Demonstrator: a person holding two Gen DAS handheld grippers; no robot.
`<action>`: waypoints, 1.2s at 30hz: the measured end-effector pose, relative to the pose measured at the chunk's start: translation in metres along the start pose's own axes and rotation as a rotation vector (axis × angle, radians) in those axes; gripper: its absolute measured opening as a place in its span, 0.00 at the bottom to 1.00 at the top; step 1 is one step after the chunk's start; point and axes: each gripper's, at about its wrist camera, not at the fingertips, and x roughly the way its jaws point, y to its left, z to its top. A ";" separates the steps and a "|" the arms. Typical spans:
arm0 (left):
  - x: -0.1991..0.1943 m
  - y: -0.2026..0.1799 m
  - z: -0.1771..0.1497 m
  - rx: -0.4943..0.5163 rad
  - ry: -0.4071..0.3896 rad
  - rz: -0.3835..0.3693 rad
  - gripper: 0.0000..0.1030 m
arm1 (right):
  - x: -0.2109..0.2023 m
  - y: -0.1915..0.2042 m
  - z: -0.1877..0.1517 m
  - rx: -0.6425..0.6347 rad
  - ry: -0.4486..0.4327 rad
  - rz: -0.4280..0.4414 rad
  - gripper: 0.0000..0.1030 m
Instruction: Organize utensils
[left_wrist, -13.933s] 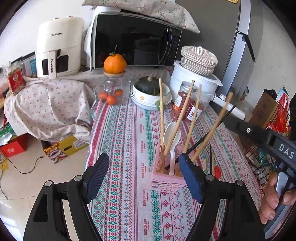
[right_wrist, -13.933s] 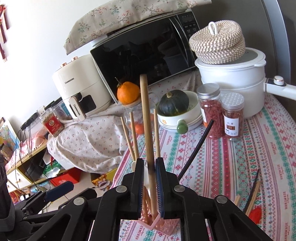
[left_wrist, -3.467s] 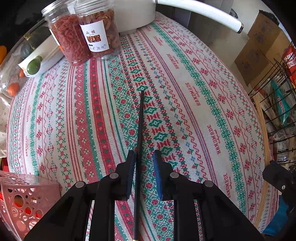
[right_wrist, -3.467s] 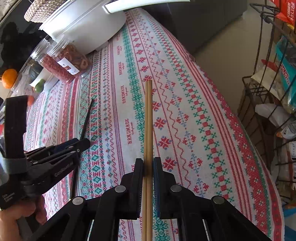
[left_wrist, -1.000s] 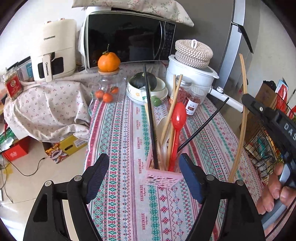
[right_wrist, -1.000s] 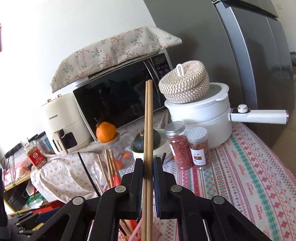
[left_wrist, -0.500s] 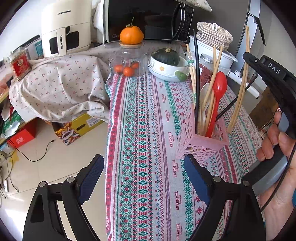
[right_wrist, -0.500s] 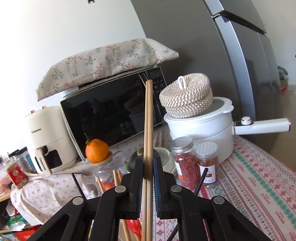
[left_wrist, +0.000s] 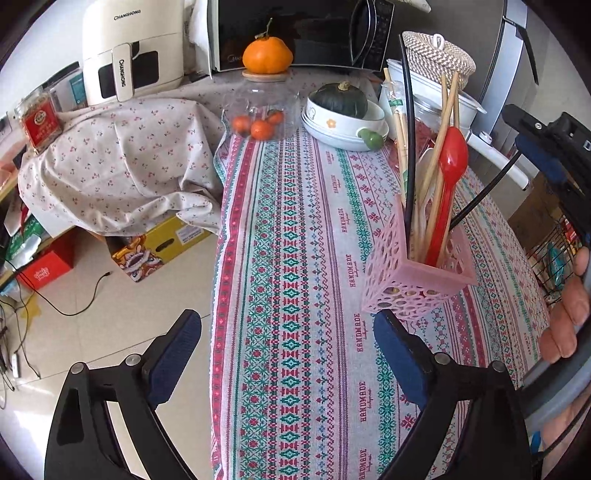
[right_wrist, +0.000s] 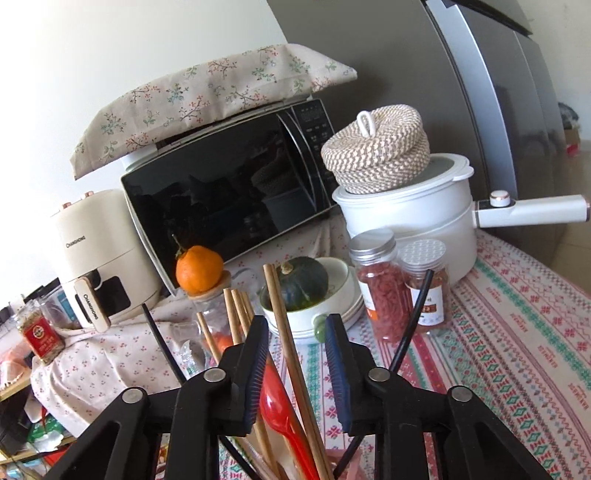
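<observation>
The perforated pink plastic utensil holder (left_wrist: 413, 280) is cut off below the right gripper (right_wrist: 295, 354), whose just-opened jaws flank unclamped wooden chopsticks (right_wrist: 284, 332); the left gripper (left_wrist: 288, 347) is spread empty.

light: bright daylight | glare: wall perhaps overexposed | edges: fisheye bending, dark corners | focus: sharp

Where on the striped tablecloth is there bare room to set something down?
Free: the tablecloth from the bowl and glass jar down to the near edge, left of the pink holder. Crowded: the far end, with bowl, jars and white pot.
</observation>
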 end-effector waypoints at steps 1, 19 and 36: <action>-0.001 -0.002 -0.001 0.002 0.002 -0.002 0.97 | -0.005 -0.003 0.003 0.001 0.008 0.005 0.37; -0.068 -0.075 -0.020 0.043 -0.044 -0.031 0.99 | -0.086 -0.066 0.029 -0.119 0.213 -0.115 1.00; -0.108 -0.129 -0.041 0.047 -0.149 0.002 0.99 | -0.139 -0.089 0.018 -0.278 0.318 -0.222 1.00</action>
